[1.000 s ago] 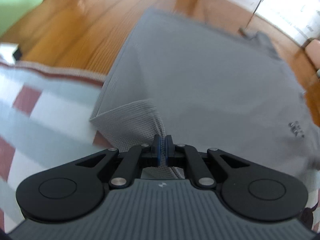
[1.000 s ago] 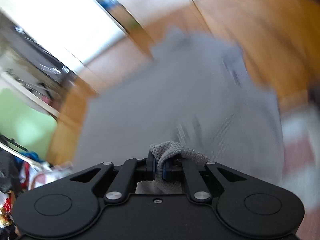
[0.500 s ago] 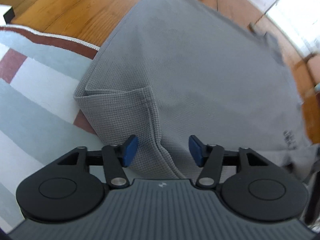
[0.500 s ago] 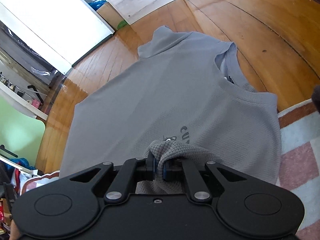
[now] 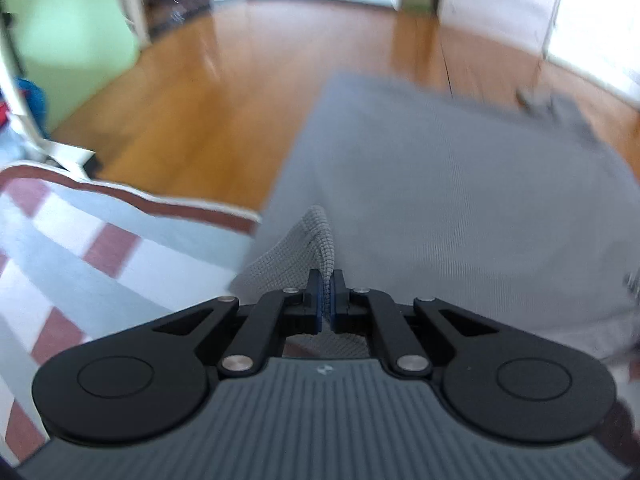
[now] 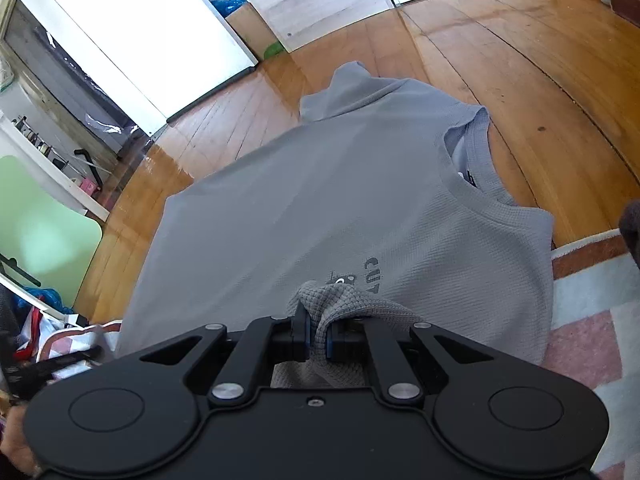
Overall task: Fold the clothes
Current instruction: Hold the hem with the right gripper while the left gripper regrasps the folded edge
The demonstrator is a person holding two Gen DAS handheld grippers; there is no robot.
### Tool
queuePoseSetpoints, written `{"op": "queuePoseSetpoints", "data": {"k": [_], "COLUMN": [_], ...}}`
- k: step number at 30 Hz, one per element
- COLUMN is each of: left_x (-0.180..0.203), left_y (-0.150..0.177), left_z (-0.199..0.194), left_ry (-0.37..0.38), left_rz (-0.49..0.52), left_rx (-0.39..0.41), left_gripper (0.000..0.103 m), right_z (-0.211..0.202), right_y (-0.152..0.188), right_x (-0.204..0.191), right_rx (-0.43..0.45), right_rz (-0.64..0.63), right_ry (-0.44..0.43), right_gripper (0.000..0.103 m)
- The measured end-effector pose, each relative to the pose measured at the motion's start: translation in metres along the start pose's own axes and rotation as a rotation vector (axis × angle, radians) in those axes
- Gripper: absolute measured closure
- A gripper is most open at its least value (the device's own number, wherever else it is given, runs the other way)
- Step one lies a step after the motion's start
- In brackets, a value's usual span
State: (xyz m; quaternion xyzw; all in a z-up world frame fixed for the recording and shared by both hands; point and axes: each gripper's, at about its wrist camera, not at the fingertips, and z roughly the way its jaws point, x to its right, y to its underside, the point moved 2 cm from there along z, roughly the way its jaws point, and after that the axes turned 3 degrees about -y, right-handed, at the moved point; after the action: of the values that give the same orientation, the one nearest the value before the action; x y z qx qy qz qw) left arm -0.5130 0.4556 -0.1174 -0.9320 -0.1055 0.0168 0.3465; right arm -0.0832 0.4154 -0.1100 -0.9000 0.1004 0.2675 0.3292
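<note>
A grey waffle-knit T-shirt (image 6: 320, 216) lies spread front-up on the wooden floor, its near edge over a rug. Dark lettering and the neck opening (image 6: 466, 148) show in the right wrist view. My right gripper (image 6: 317, 334) is shut on a bunched fold of the shirt near the print. In the left wrist view the same shirt (image 5: 460, 200) stretches away, blurred. My left gripper (image 5: 327, 294) is shut on a raised pinch of the shirt's near edge, beside the rug border.
A checked rug (image 5: 80, 248) in pale blue, white and red lies under the near side, also seen as the rug (image 6: 592, 320). Wooden floor (image 5: 224, 92) surrounds the shirt. A green panel (image 6: 36, 216), bags and clutter (image 6: 36, 320) stand at the left; white doors at the back.
My left gripper, open half a second ago over the folded edge, has shut on the shirt's edge and lifted it. The right gripper keeps its hold, nearly still.
</note>
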Motion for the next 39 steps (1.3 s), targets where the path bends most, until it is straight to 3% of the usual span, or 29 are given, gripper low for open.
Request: {"op": "queuePoseSetpoints", "data": {"k": [3, 4, 7, 13, 16, 18, 20, 22, 23, 24, 26, 31, 36, 39], "left_x": [-0.022, -0.026, -0.035, -0.042, -0.037, -0.034, -0.027, -0.018, -0.014, -0.011, -0.012, -0.03, -0.04, -0.044], "left_y": [0.01, 0.014, 0.022, 0.023, 0.022, 0.021, 0.019, 0.018, 0.018, 0.018, 0.015, 0.014, 0.016, 0.013], "left_z": [0.022, 0.032, 0.05, 0.054, 0.047, 0.048, 0.051, 0.057, 0.06, 0.061, 0.053, 0.033, 0.05, 0.046], "left_ry": [0.115, 0.121, 0.107, 0.098, 0.109, 0.099, 0.063, 0.009, -0.029, -0.062, -0.055, -0.051, 0.036, 0.031], "left_rz": [-0.2, -0.232, -0.291, -0.314, -0.295, -0.272, -0.214, -0.118, -0.06, -0.019, -0.019, -0.081, -0.195, -0.25], "left_rx": [-0.142, -0.186, -0.27, -0.312, -0.307, -0.298, -0.289, -0.279, -0.275, -0.262, -0.236, -0.178, -0.262, -0.229], "left_gripper": [0.1, 0.1, 0.1, 0.093, 0.075, 0.045, 0.04, 0.042, 0.054, 0.083, 0.099, 0.099, 0.098, 0.099], "right_z": [0.006, 0.01, 0.02, 0.024, 0.024, 0.025, 0.026, 0.026, 0.027, 0.027, 0.028, 0.027, 0.027, 0.026], "right_y": [0.0, 0.0, 0.0, -0.001, 0.001, 0.002, 0.003, 0.003, 0.004, 0.004, 0.006, 0.009, 0.011, 0.013], "right_x": [-0.001, -0.001, -0.001, 0.003, 0.006, 0.009, 0.013, 0.016, 0.016, 0.017, 0.018, 0.018, 0.018, 0.018], "right_rx": [-0.02, -0.026, -0.043, -0.058, -0.063, -0.062, -0.06, -0.057, -0.055, -0.053, -0.048, -0.046, -0.046, -0.046], "right_rz": [-0.026, -0.03, -0.04, -0.033, -0.02, 0.001, 0.026, 0.042, 0.043, 0.045, 0.051, 0.053, 0.048, 0.046], "right_ry": [0.018, 0.019, 0.021, 0.026, 0.028, 0.025, 0.019, 0.016, 0.019, 0.023, 0.028, 0.003, -0.031, -0.052], "right_gripper": [0.093, 0.093, 0.093, 0.093, 0.093, 0.093, 0.093, 0.093, 0.093, 0.093, 0.092, 0.091, 0.09, 0.092]}}
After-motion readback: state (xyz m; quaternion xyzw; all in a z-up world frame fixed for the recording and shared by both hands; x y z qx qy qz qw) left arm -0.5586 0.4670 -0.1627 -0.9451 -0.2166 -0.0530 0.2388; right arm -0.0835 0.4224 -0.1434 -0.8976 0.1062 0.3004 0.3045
